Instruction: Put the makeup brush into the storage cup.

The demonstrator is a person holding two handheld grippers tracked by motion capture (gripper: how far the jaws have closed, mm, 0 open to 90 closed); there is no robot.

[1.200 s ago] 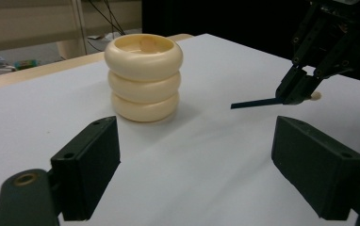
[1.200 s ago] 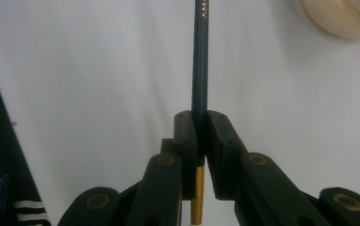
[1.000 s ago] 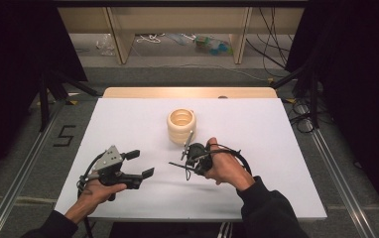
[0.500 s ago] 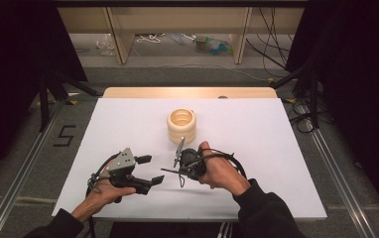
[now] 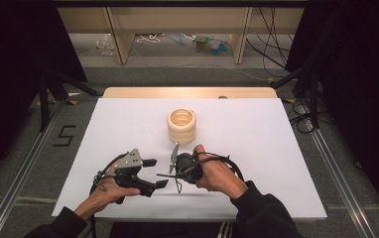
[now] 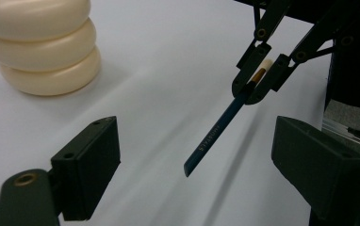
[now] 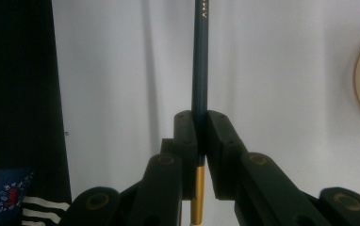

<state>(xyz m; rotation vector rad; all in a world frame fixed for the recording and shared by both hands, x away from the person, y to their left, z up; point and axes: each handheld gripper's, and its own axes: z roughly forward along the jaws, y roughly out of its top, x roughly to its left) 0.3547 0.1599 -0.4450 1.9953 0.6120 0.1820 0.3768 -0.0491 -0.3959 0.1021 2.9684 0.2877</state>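
Right gripper (image 7: 199,136) has its jaws clamped on the blue pencil (image 6: 216,134). Its long axis runs out toward the left gripper (image 6: 194,167), whose jaws stand apart near the surface's (image 5: 277,129) front edge.

The pencil (image 6: 220,126) looks like dark blue lacquered wood with a brass-coloured metal band; the ridged cream cup (image 5: 181,126) seems smooth and softly glossy; the tabletop (image 5: 277,139) is matt white; both grippers' jaws look like matt black plastic.

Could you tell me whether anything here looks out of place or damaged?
Nothing stands out. The right gripper is shut on a blue pencil held above the table, the cream ribbed holder stands upright, and nothing is spilled.
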